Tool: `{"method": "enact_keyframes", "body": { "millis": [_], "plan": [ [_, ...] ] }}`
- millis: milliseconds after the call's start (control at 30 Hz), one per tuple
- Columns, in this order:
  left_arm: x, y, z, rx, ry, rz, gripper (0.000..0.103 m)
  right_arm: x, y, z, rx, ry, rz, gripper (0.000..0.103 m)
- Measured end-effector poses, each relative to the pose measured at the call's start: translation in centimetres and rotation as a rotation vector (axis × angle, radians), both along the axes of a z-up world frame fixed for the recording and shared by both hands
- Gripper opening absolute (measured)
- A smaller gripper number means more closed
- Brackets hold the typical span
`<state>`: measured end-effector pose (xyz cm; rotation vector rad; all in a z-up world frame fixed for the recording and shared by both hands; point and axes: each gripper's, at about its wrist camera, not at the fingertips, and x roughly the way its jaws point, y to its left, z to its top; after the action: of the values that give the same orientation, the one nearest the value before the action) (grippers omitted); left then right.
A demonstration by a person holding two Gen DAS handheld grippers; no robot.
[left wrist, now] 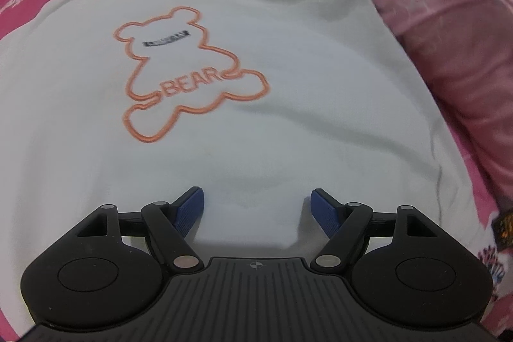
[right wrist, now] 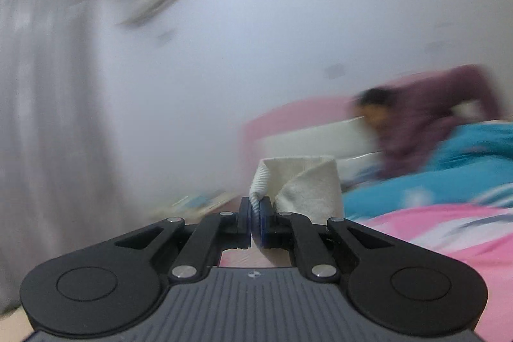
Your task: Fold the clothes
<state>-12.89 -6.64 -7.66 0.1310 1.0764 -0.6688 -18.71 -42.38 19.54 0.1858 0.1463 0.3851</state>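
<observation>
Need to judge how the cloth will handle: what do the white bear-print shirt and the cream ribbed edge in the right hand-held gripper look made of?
White shirt with orange bear outline: looks like soft matte cotton jersey, going by its shallow, smooth wrinkles; the outline seems raised, perhaps embroidery. Cream ribbed cloth edge, pinched in the right hand-held gripper: knit ribbing, probably a cuff or hem; the ridges show beside a plainer, slightly fuzzy face.

The left gripper (left wrist: 257,207) points steeply downward at lower centre, jaws wide apart. The right gripper (right wrist: 255,215) sits level, clamped shut on white cloth (right wrist: 301,185).
</observation>
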Motion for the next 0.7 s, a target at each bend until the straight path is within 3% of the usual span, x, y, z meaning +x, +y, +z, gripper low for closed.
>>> {"method": "enact_keyframes", "body": {
  "millis": [100, 200, 333, 400, 467, 633, 700],
  "plan": [
    [0.8, 1.4, 0.1, -0.023, 0.019, 0.056, 0.074, -2.7, 5.4, -2.8, -0.085, 0.071, 0.169, 0.006],
    [1.8, 3.2, 0.2, -0.044, 0.037, 0.116, 0.074, -5.4, 9.5, -8.3, -0.18, 0.22, 0.264, 0.006],
    [2.8, 4.8, 0.5, -0.078, 0.052, 0.171, 0.074, -8.5, 13.1, -17.8, -0.311, 0.46, 0.299, 0.006],
    [2.8, 4.9, 0.8, -0.095, 0.053, 0.172, 0.074, -10.0, 14.5, -21.1, -0.382, 0.524, 0.301, 0.006],
    [2.7, 4.8, 1.1, -0.113, 0.05, 0.161, 0.074, -11.3, 16.0, -22.8, -0.445, 0.54, 0.306, 0.006],
    [1.7, 3.9, 1.1, -0.161, 0.078, 0.097, 0.074, -14.4, 18.7, -24.0, -0.572, 0.47, 0.304, 0.009],
    [1.1, 3.4, 1.0, -0.165, 0.086, 0.065, 0.074, -14.9, 19.6, -25.1, -0.616, 0.52, 0.345, 0.025]
  ]
}}
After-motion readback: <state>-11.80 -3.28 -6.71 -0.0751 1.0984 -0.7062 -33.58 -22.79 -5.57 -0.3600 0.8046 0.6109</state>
